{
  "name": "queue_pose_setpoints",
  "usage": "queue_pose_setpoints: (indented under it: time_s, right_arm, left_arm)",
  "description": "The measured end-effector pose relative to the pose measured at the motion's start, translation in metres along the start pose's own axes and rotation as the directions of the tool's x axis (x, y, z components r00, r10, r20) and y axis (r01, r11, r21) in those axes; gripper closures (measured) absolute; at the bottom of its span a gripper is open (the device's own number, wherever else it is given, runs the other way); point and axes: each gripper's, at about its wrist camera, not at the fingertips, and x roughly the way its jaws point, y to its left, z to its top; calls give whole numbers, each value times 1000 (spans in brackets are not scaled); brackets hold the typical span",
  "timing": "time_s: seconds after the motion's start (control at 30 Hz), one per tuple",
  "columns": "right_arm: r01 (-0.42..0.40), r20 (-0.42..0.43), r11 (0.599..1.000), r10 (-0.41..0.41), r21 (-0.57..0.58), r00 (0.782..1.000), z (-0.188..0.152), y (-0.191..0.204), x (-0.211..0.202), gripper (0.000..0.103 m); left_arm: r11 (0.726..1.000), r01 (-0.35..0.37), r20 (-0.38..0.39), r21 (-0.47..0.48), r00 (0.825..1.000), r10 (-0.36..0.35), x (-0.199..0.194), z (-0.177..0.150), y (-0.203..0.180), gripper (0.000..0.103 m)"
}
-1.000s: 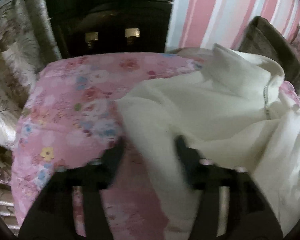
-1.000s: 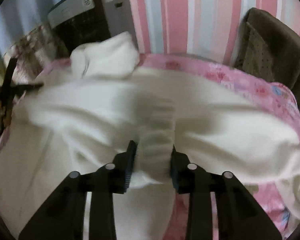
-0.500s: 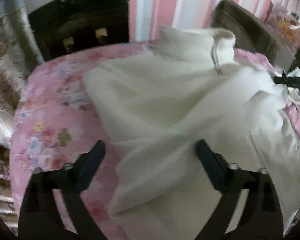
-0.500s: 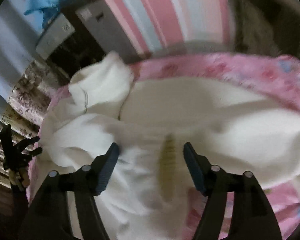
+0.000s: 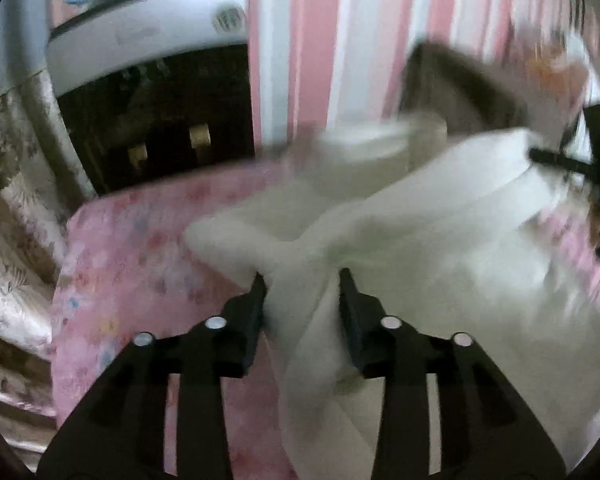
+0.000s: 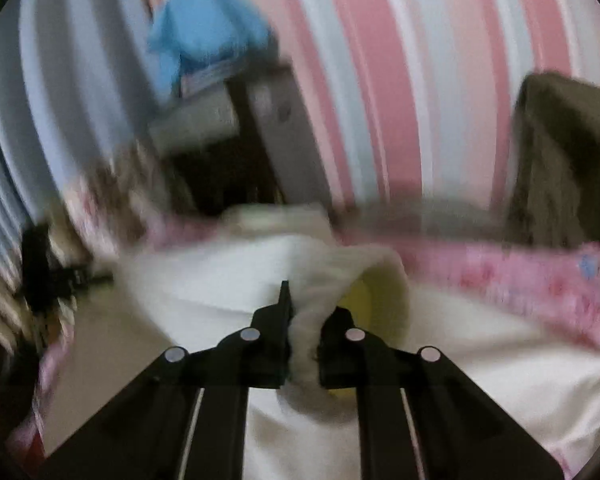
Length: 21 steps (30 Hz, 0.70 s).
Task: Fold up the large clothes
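A large cream-white garment (image 5: pixel 440 248) lies spread over a pink floral bed cover (image 5: pixel 132 240). My left gripper (image 5: pixel 302 292) is shut on a bunched fold of the garment near its left edge. My right gripper (image 6: pixel 306 320) is shut on a ribbed cuff or hem of the same garment (image 6: pixel 228 280), whose yellowish inside shows beside the right finger. Each gripper shows small at the edge of the other's view: the right one (image 5: pixel 588 160), the left one (image 6: pixel 44 276). Both views are blurred by motion.
A pink and white striped wall (image 6: pixel 380 80) stands behind the bed. A dark cabinet with a grey top (image 5: pixel 152 80) is at the back left, a blue cloth (image 6: pixel 204 40) on it. A brown cushion (image 6: pixel 564 160) is at the back right. Floral curtains (image 5: pixel 8 200) hang left.
Both grippers were open half a second ago and have closed on the garment. Both views have tilted up towards the wall, and the cloth is lifted and bunched between the fingers.
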Motion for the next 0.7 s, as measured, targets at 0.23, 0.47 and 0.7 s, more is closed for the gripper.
queue_pose_setpoints:
  time_s: [0.23, 0.47, 0.7]
  right_arm:
    - [20, -161, 999, -26, -37, 987, -75, 6, -13, 84]
    - [57, -13, 998, -57, 23, 998, -39, -11, -55, 43]
    - [97, -105, 969, -74, 228, 992, -15, -34, 1, 43]
  left_arm:
    - [979, -57, -125, 197, 989, 83, 15, -69, -31, 23]
    - [1000, 14, -15, 17, 1000, -14, -22, -42, 3, 9]
    - [978, -29, -118, -206, 993, 4, 49, 20, 42, 10]
